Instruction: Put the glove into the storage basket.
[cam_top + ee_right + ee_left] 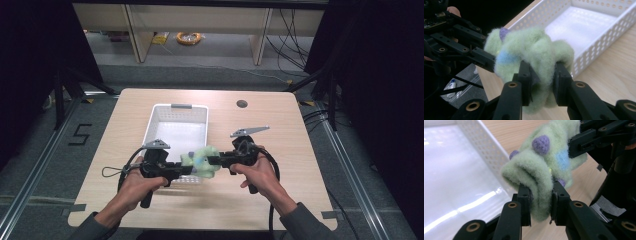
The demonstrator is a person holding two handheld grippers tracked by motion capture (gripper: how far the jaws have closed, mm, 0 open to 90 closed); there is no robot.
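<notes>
I hold one green toy (202, 162) above the near rim of the white basket (176, 131), off the table (280, 145). My left gripper (540, 201) pinches one fold of it; my right gripper (541, 82) pinches the opposite end. Basket interior: open. Table right of the basket: bare wood, one round hole (242, 104) toward the far edge.
</notes>
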